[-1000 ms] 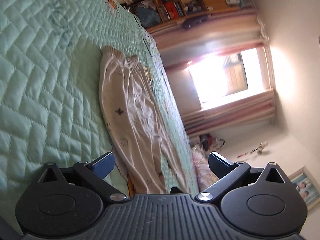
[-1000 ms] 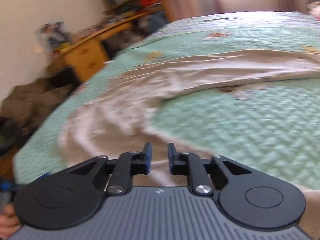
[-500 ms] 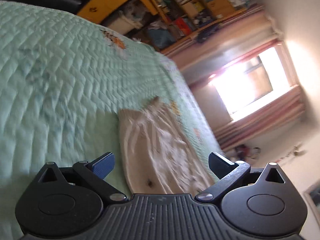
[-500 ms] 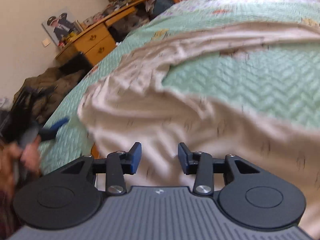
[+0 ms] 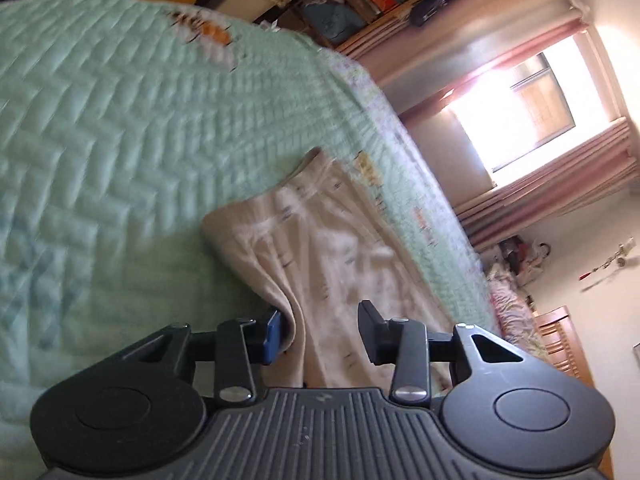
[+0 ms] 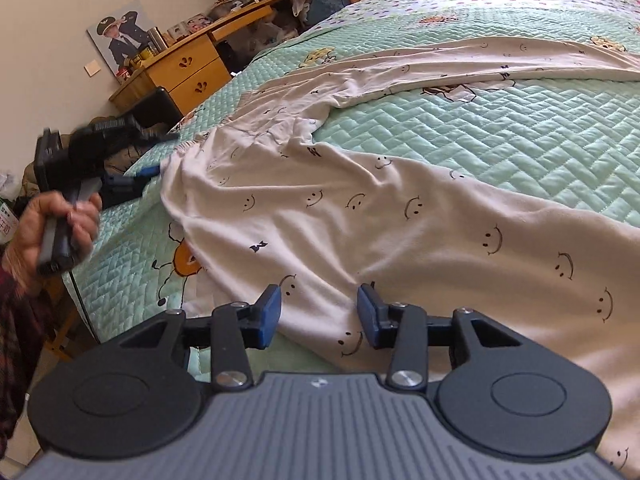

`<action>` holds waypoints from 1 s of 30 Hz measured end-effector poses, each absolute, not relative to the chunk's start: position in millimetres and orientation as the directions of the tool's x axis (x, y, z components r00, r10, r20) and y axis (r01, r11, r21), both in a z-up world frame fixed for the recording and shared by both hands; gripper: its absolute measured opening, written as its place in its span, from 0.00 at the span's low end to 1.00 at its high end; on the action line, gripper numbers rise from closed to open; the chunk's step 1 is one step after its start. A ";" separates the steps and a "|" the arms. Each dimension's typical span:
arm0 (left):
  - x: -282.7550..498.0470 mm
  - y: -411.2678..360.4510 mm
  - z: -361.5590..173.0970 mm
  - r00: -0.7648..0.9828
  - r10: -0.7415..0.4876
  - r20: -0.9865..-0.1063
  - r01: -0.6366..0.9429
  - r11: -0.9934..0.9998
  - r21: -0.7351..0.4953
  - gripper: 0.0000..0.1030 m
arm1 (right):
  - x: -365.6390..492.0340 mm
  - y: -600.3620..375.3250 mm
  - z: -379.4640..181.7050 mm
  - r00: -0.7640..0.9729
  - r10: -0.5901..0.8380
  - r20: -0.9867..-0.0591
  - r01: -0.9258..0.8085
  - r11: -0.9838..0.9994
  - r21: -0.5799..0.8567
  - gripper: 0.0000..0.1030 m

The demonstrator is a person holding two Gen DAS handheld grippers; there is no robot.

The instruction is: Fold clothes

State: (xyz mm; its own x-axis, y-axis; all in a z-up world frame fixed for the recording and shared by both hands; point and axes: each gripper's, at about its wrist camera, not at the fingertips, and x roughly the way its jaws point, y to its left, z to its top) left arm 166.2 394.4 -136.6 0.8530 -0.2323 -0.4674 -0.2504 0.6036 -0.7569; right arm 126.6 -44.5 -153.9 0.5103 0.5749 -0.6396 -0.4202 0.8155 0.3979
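A wide bed (image 6: pixel 520 128) under a green quilt leaves open room on every side of the pale smiley-print pyjama trousers (image 6: pixel 320 208) spread across it near the front edge. The cloth looks light, limp and quick to bunch; waistband and hems seem the surest holds. The left hand-held gripper (image 5: pixel 318 330), jaws just narrowed yet apart, straddles a raised fold. The right hand-held gripper (image 6: pixel 318 316), slightly widened, hovers unclamped over the trousers' near edge.

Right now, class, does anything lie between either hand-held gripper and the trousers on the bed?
Nothing visible does. The trousers lie spread on the quilt; cloth already sits between the open fingers of the right hand-held gripper and the left hand-held gripper.
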 end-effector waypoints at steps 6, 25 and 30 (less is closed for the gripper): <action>199.7 390.8 -107.7 0.860 -0.205 -0.467 -0.244 0.639 -0.730 0.41 | 124.5 -45.0 -155.4 0.513 0.580 -0.633 -0.438 0.811 0.388 0.45; 171.3 400.8 -113.8 0.863 -0.217 -0.456 -0.225 0.643 -0.732 0.47 | 95.9 18.6 -135.5 0.612 0.482 -0.627 -0.641 0.767 -0.037 0.68; 162.3 405.6 -119.8 0.872 -0.205 -0.444 -0.238 0.615 -0.751 0.28 | 86.0 67.4 -125.5 0.649 0.514 -0.561 -0.727 0.637 -0.257 0.67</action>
State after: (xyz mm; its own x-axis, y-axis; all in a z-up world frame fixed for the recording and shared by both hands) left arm 162.3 405.6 -119.8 0.8722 -0.2047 -0.4443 -0.2384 0.6152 -0.7515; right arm 86.0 67.4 -125.5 0.6487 0.5140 -0.5612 -0.7270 0.6366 -0.2573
